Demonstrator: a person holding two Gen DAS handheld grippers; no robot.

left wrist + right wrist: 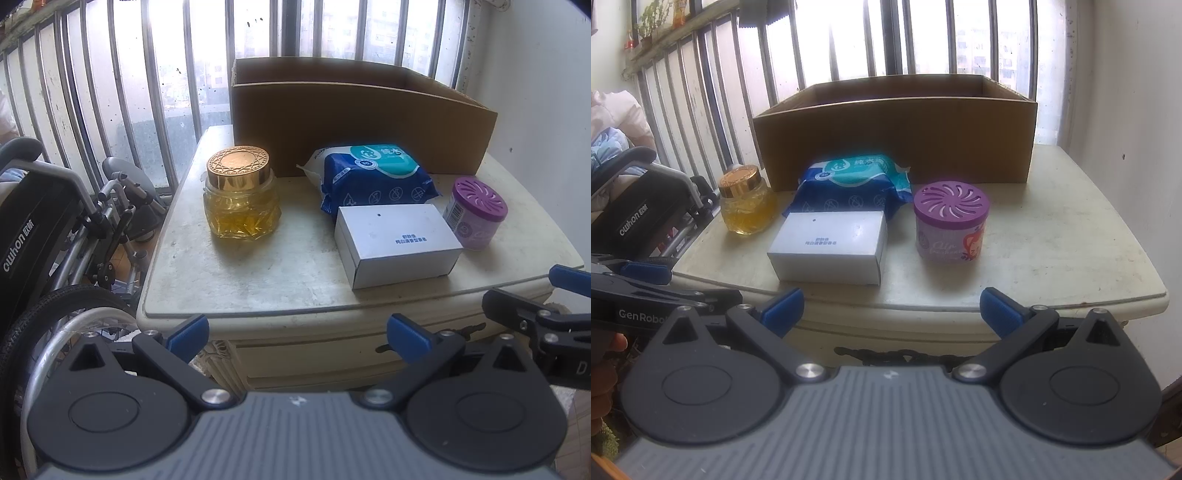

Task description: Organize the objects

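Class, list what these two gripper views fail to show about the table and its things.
- Cardboard box floor: hidden by its front wall, both views.
- White box print: too small to read.
- Wipes pack front edge: covered by the white box, right view.
- Right gripper: cut off by the left view's edge.

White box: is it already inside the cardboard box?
No, the white box sits on the cabinet top, in front of the cardboard box and the wipes pack.
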